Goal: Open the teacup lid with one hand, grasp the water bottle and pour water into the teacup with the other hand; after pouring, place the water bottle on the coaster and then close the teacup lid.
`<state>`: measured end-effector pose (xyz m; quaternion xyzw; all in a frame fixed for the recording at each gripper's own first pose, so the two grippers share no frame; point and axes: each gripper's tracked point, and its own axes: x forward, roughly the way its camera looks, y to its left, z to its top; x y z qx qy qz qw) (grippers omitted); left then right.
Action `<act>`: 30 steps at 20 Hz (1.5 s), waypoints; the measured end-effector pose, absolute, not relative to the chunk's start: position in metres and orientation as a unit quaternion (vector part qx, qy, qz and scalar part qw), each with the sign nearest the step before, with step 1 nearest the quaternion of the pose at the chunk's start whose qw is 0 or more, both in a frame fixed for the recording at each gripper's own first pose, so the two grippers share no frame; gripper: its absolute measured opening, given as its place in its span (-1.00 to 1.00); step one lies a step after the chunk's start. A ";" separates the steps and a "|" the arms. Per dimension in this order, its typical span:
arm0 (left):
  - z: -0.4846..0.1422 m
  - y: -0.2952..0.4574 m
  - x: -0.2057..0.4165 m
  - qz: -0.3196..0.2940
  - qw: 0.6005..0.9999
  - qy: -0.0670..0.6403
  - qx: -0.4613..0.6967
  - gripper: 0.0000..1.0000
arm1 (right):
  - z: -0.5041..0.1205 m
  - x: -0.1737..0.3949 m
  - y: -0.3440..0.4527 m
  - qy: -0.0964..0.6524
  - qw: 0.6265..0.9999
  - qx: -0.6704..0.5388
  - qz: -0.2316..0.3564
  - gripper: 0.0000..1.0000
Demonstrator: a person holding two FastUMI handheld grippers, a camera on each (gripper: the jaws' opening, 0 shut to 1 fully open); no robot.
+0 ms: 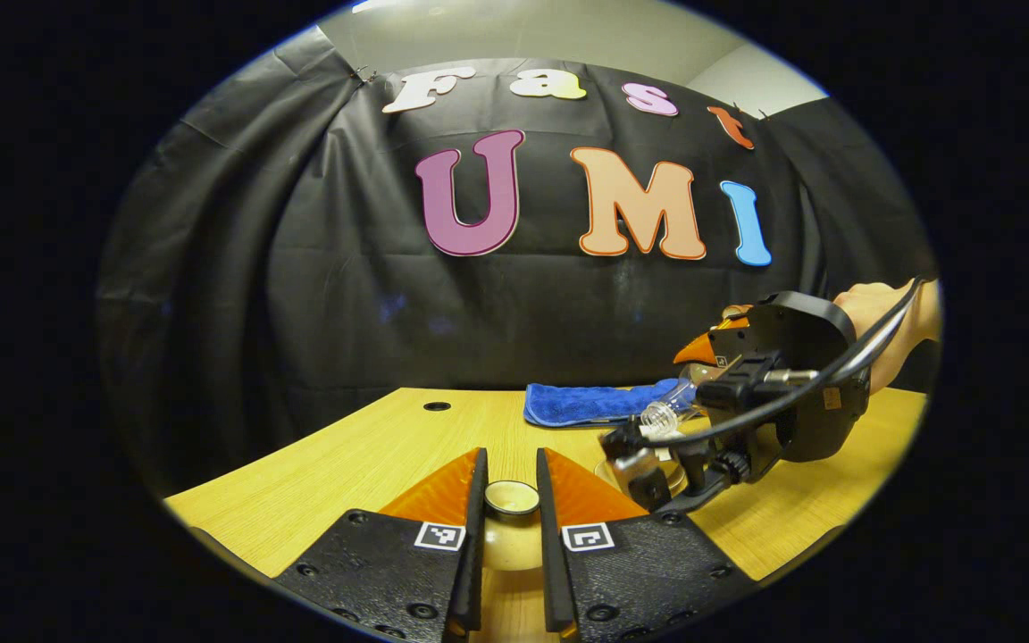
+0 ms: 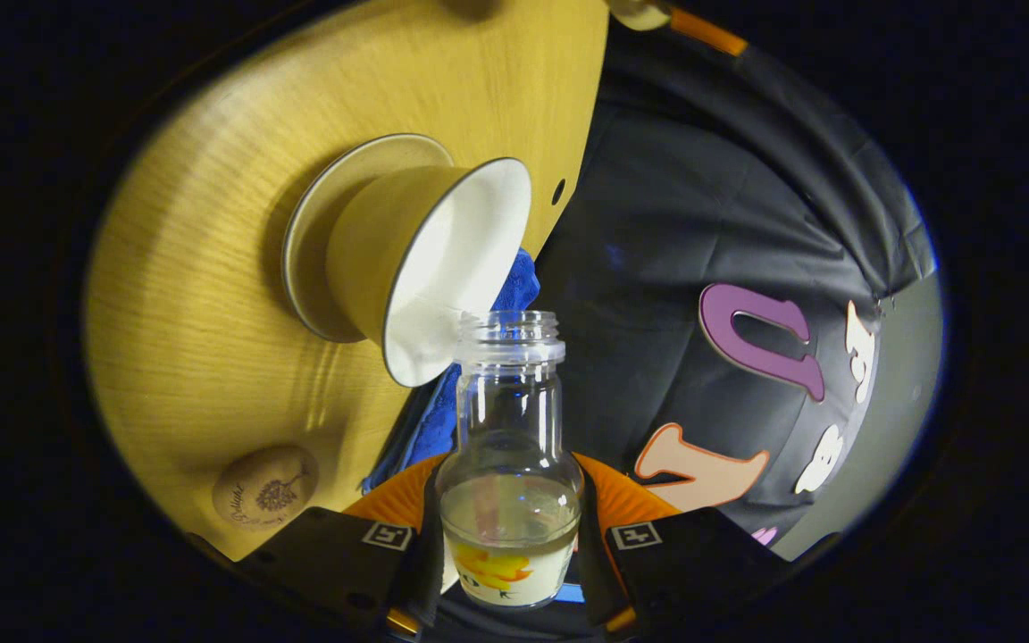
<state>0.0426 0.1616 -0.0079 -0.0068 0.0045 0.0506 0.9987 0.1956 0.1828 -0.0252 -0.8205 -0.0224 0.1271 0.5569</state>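
The right hand-held gripper (image 2: 507, 536) clamps a clear, capless water bottle (image 2: 509, 464) tilted toward the open teacup (image 2: 416, 259); the left hand-held gripper (image 1: 512, 505) clamps the lid (image 1: 512, 496).

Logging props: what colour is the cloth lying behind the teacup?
Blue; the cloth shows best in the left gripper view.

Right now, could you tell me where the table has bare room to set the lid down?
The left stretch of the table is bare, from its front edge back to the small cable hole. It is crowded on the right, where the right gripper tips the bottle over the teacup, with the blue cloth just behind.
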 end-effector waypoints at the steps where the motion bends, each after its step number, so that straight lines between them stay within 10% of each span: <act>1: -0.009 0.162 0.043 0.051 0.999 0.005 -0.007 -0.51 | -0.030 0.194 0.181 -0.007 0.581 -0.802 0.137 0.27; 13: -0.009 0.165 0.042 0.055 0.998 0.005 -0.006 -0.50 | -0.006 0.188 0.122 0.089 0.955 -0.234 0.159 0.28; 30: -0.008 0.166 0.041 0.056 0.998 0.005 -0.007 -0.50 | -0.011 0.171 0.085 0.016 0.997 0.004 0.082 0.33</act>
